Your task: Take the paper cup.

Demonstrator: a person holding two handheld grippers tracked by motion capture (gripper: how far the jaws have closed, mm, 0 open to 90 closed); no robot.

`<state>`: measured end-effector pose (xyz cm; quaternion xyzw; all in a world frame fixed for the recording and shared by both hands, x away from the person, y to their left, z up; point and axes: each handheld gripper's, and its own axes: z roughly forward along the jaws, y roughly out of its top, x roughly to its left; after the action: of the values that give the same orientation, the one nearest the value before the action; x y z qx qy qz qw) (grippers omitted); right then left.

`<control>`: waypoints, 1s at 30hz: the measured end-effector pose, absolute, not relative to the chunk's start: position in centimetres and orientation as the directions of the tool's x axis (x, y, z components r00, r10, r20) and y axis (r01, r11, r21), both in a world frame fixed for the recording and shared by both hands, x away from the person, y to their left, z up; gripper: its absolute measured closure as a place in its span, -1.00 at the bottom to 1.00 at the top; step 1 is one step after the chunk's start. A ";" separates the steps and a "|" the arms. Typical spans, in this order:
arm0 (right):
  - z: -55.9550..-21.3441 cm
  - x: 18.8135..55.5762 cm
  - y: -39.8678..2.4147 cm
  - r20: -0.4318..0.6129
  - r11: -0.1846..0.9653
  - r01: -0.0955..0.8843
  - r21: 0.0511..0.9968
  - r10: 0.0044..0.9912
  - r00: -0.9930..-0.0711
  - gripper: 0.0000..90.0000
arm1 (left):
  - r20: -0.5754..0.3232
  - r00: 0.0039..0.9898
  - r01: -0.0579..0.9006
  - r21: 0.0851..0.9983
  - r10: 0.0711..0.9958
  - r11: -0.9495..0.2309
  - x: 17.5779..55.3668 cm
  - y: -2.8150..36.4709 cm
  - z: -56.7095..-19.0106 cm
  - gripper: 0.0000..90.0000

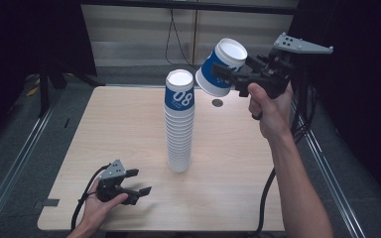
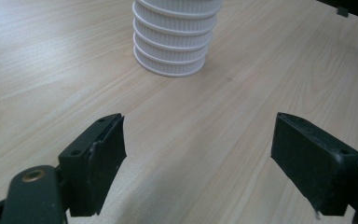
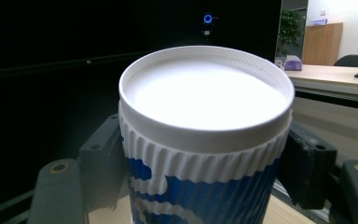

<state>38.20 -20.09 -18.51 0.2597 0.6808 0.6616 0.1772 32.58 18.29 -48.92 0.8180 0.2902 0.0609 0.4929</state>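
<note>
A tall stack of upside-down blue and white paper cups [image 1: 179,121] stands in the middle of the wooden table [image 1: 129,124]; its ribbed lower rims [image 2: 175,37] appear in the left gripper view. My right gripper [image 1: 228,74] is raised above and to the right of the stack's top, shut on a single blue and white cup [image 1: 221,67] that is tilted, bottom up. The right gripper view has that cup [image 3: 205,140] clamped between both jaws. My left gripper [image 1: 139,182] rests low near the table's front left, open, nothing between its jaws [image 2: 198,163].
A small round grommet [image 1: 218,103] sits in the table behind the stack. Metal rails [image 1: 20,158] run along both sides of the table. Cables trail from both grippers. Dark curtains stand left and right.
</note>
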 end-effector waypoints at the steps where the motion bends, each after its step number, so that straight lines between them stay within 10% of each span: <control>1: -18.5 38.2 -20.1 0.102 -0.010 0.119 0.993 0.588 -0.802 -0.39 | -0.186 0.824 0.415 0.842 0.535 -0.346 32.6 18.3 -48.9 -0.61; 30: -27.0 36.6 -20.6 0.134 0.105 0.240 0.965 0.591 -0.795 -0.39 | -0.166 0.833 0.383 0.861 0.527 -0.334 32.2 17.8 -48.3 -0.61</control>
<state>36.60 -20.63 -27.04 0.2851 0.7291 0.6051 0.1448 32.15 17.79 -48.26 0.8135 0.2799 0.0715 0.5048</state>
